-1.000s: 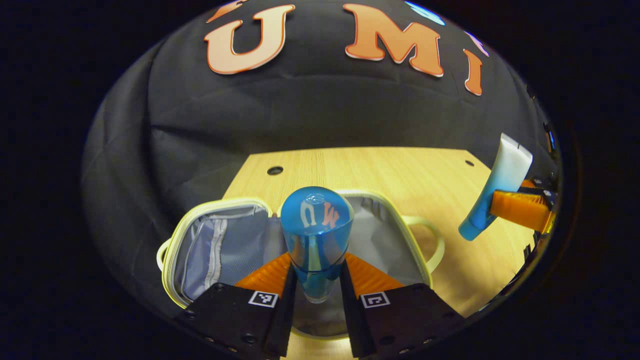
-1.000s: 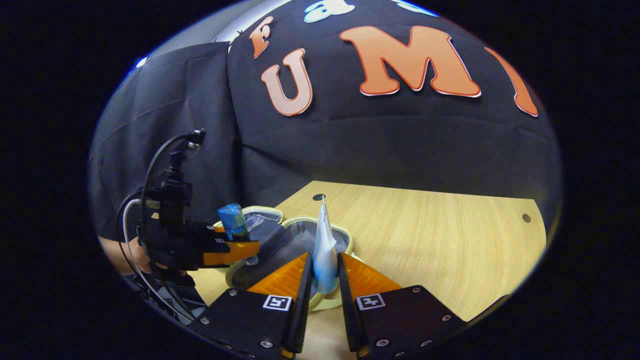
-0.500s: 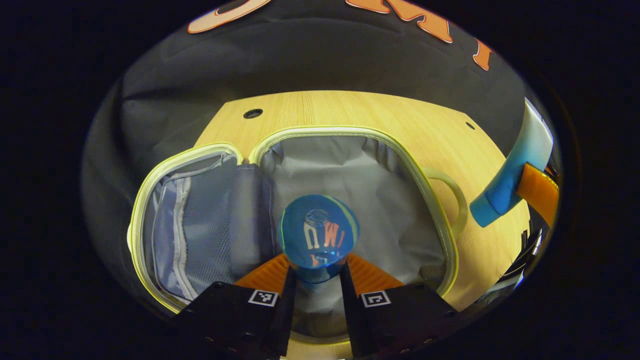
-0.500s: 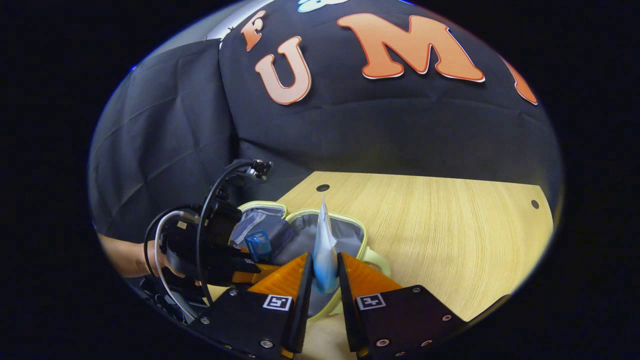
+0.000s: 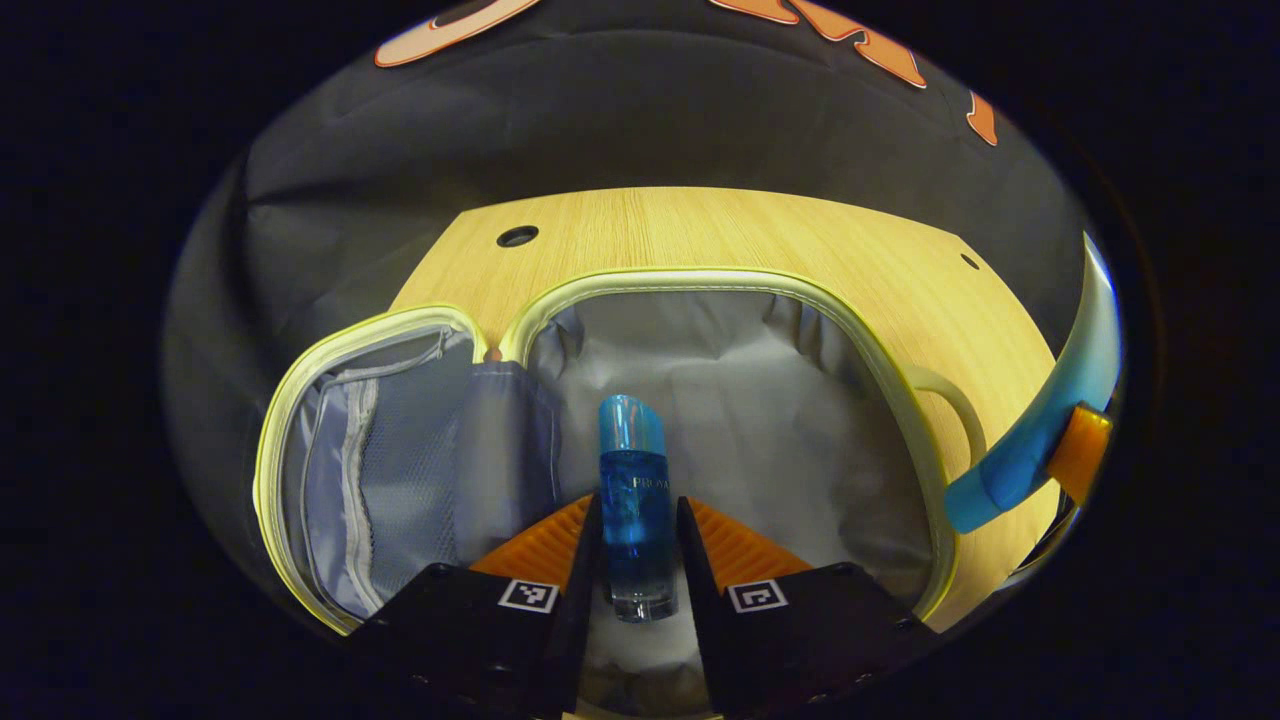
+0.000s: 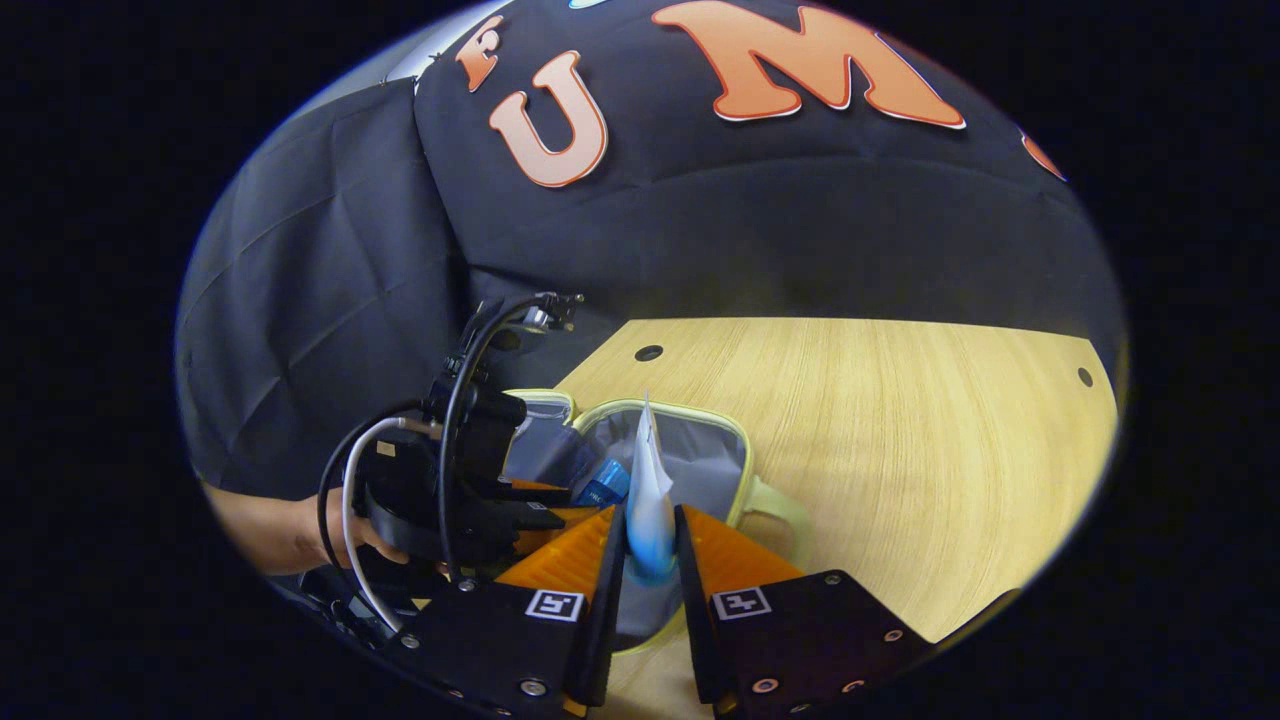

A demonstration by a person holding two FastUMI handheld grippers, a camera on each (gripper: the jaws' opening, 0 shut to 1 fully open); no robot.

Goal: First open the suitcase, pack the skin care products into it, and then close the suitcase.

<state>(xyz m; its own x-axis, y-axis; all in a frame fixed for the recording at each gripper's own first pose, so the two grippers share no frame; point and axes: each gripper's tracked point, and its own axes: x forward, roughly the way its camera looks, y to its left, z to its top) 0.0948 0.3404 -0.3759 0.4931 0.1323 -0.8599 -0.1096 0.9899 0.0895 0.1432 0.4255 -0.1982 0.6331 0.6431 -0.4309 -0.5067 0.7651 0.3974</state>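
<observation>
The suitcase (image 5: pixel 720 400) lies open on the tabletop (image 5: pixel 700 225), its grey-lined main half in front of me and the mesh-pocket lid (image 5: pixel 380 470) folded out toward nine o'clock. A pale handle (image 5: pixel 950 400) sticks out at three o'clock of the main half. My left gripper (image 5: pixel 640 560) is low over the lining and clamps a clear blue bottle (image 5: pixel 633 500) between both fingers; the bottle points away from me toward twelve o'clock, cap end far, and it seems to lie against the lining, though I cannot be sure it touches. My right gripper (image 6: pixel 650 545) is closed on a blue-and-white tube (image 6: pixel 648 490), held upright with its flat crimped end on top, above the near edge of the suitcase. In the left gripper view that tube (image 5: pixel 1040 420) hangs at three o'clock, just outside the rim. In the right gripper view my left hand (image 6: pixel 300 530) shows at nine o'clock, behind the left gripper's black body.
</observation>
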